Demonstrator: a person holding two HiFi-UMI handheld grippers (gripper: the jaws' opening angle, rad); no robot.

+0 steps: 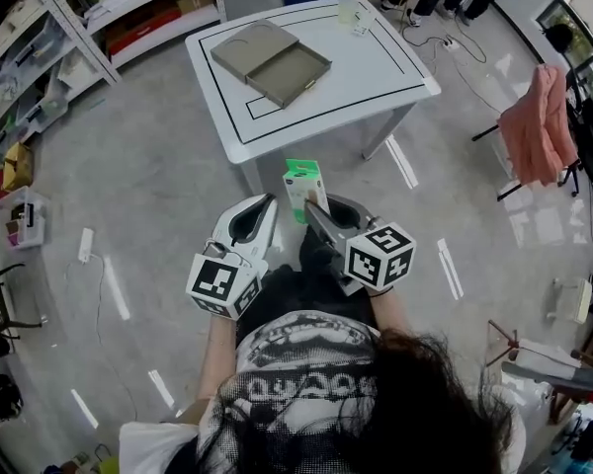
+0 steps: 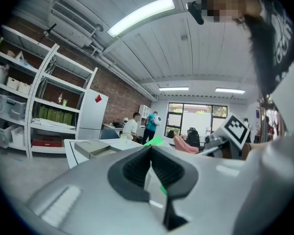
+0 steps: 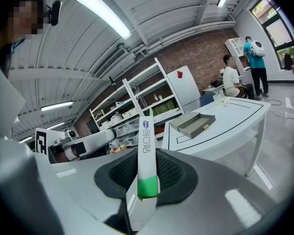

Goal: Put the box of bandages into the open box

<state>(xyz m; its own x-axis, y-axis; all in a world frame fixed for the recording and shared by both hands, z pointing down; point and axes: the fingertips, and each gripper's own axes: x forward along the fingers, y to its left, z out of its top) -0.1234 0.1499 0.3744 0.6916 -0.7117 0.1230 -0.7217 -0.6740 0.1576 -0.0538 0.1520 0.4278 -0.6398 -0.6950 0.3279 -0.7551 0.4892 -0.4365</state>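
We see the box of bandages (image 1: 303,186) held upright in the air, short of the bench (image 1: 376,77) and just off its near edge, over the floor. The right gripper (image 1: 316,213) has its jaws clamped on the lower, green end of this slim white box, whose white upper part with its print rises above them. The left gripper (image 2: 151,153) hangs just beside it, on the side away from the bench's right corner. Its jaws are drawn together, tips meeting, with nothing held between them. On the bench itself lies the open box (image 1: 274,62), a flat grey case with its lid folded back, well apart from the bandages.
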